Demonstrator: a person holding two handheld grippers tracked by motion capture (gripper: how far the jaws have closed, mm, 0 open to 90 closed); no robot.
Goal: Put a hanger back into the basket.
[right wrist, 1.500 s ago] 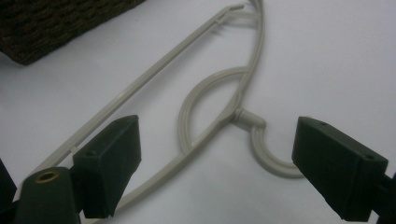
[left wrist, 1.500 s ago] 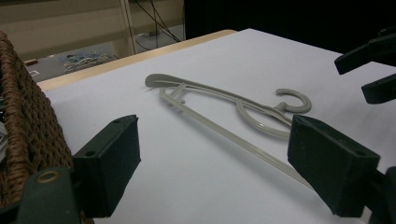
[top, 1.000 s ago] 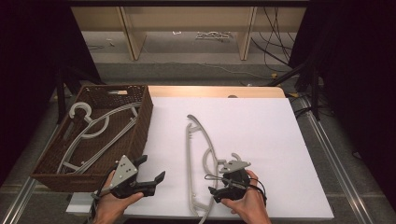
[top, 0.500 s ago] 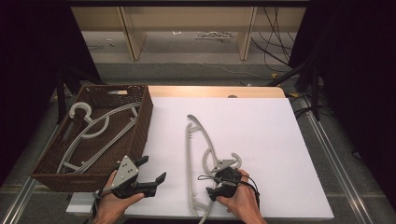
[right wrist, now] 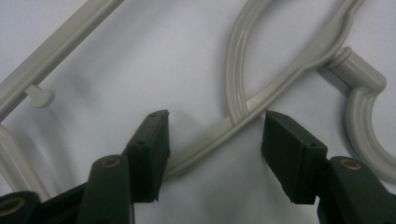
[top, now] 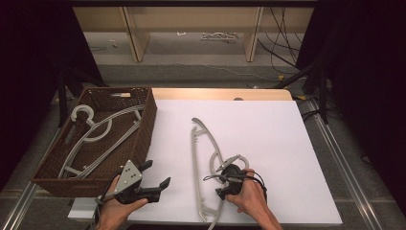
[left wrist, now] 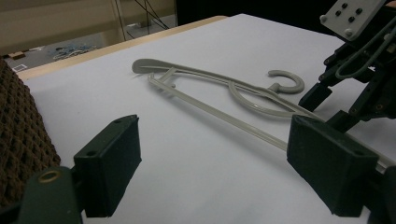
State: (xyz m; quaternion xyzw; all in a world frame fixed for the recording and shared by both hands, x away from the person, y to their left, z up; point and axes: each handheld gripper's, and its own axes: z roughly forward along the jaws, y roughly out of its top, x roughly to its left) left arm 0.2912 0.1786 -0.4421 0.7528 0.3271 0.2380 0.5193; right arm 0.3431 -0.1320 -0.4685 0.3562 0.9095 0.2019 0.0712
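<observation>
Closing in, our right tool [right wrist: 212,140] has just been narrowing its still-parted jaws around the grey plastic clothes hanger [top: 203,158] lying on the white surface [top: 277,143] at its ten o'clock, so we judge a grasp imminent.

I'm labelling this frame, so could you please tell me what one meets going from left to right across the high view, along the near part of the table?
Wicker basket holding grey hangers → left gripper, jaws open → grey plastic hanger lying on the white board → right gripper, jaws just closing over the hanger's arm, not yet pressing it → bare white board.
</observation>
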